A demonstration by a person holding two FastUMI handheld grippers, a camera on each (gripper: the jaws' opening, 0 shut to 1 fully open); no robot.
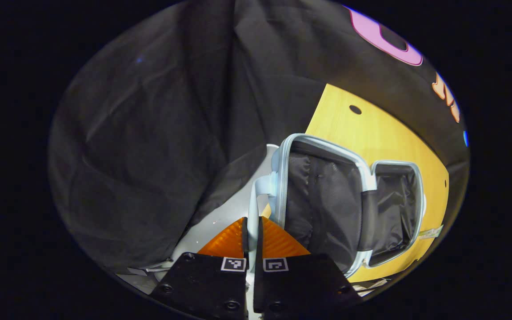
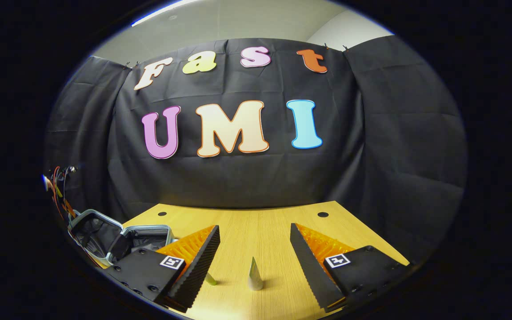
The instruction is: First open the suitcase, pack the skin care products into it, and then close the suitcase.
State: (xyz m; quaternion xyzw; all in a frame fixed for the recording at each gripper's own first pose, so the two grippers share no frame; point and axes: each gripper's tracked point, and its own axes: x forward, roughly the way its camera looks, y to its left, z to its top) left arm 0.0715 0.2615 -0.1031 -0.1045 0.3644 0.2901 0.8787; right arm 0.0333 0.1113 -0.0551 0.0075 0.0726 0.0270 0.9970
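Black cloth walls the booth on 3 sides of a wooden worktop (image 2: 256, 231) with 2 round holes near its far edge. Suitcase (image 1: 340, 204) lies open at the worktop's left edge, dark lining showing in both halves. Left gripper (image 1: 252, 235) is clamped narrow on the suitcase's pale handle (image 1: 253, 213). Right gripper (image 2: 254, 262) hangs wide over the near edge; a pale tube (image 2: 254, 276) stands upright between its fingers, untouched, a small greenish item (image 2: 210, 280) just beside the left finger.

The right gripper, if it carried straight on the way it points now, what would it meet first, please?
Probably the small upright tube standing on the wooden table, almost centred between the open right gripper fingers. Depth is hard to judge; past the tube lies bare tabletop, then the black cloth wall.
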